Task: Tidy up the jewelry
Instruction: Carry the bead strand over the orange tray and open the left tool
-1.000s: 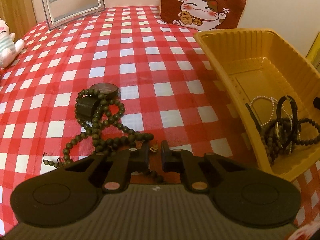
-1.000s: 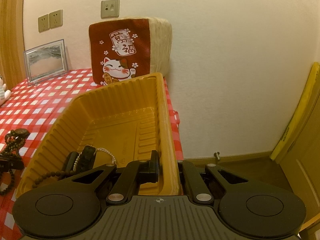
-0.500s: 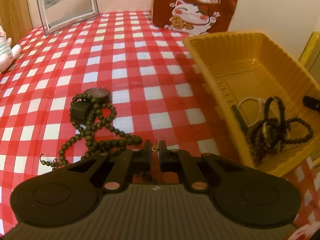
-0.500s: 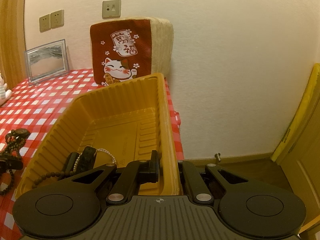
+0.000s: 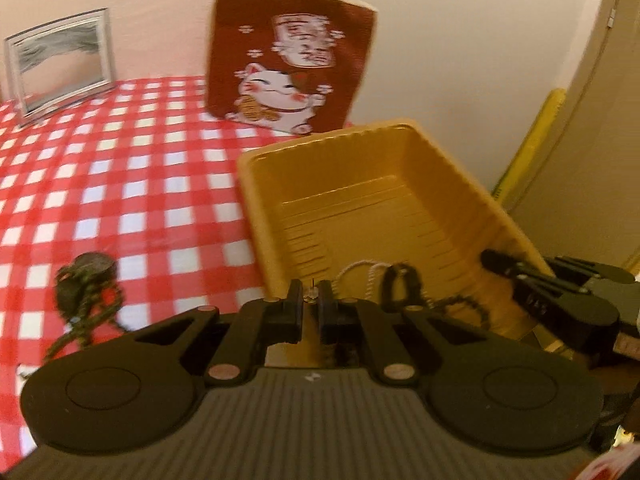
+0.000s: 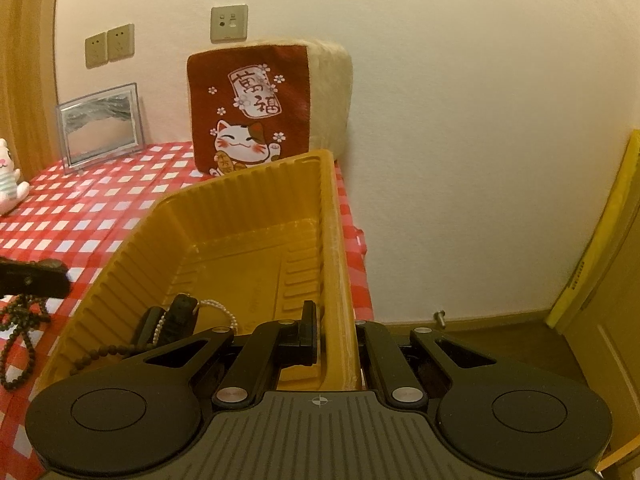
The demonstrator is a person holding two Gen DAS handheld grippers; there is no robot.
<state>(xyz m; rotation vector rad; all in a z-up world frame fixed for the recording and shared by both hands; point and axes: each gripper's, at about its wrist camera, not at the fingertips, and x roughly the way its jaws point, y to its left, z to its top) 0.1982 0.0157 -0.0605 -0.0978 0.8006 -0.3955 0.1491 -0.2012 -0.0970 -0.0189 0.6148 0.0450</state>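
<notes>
My left gripper (image 5: 309,296) is shut on a small earring (image 5: 310,294) and holds it raised over the near left edge of the yellow tray (image 5: 360,140). The tray holds a pearl strand (image 5: 360,270) and dark bead bracelets (image 5: 400,284). My right gripper (image 6: 335,322) is shut on the tray's right wall (image 6: 334,240), one finger inside and one outside. It also shows in the left wrist view (image 5: 552,292). A dark bead necklace (image 5: 86,300) with a round pendant lies on the red checked cloth left of the tray, also seen in the right wrist view (image 6: 20,320).
A red lucky-cat cushion (image 5: 288,60) stands behind the tray against the wall. A silver picture frame (image 5: 60,60) leans at the back left. A white plush toy (image 6: 8,180) sits at the far left. The table edge runs just right of the tray (image 6: 356,248).
My left gripper closed on the earring beside the necklace, lifted it off the cloth and swung right toward the tray. The right gripper stayed clamped on the tray wall.
</notes>
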